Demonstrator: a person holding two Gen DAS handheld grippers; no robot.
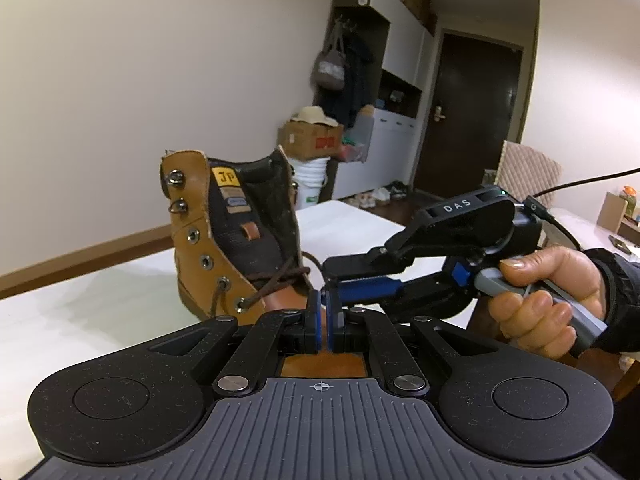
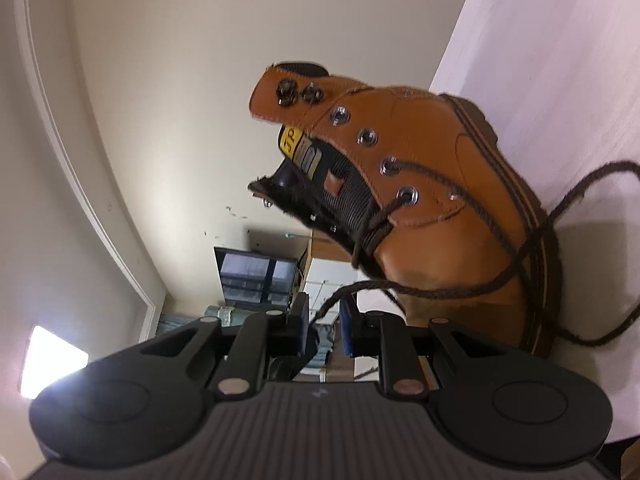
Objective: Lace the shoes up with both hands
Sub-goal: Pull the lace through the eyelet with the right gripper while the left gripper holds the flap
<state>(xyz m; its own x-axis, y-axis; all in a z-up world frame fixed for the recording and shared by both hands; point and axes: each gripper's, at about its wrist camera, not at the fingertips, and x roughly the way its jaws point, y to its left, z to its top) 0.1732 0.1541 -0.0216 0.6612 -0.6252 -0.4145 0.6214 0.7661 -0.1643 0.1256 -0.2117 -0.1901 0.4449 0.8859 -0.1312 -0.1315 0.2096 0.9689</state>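
Lace [image 2: 400, 289] runs from the right gripper [image 2: 325, 322], whose narrowly parted fingers have its end between them, forward and rightward to the boot [image 2: 432, 184] on the white surface [image 2: 560, 80]. Left gripper [image 1: 323, 330] fingers are nearly closed just before the toe.

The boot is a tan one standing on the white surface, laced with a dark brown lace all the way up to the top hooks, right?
Not quite. The tan boot stands on the white surface, but its dark brown lace threads only the lowest eyelets; the upper eyelets and top hooks are bare, as the left wrist view shows.
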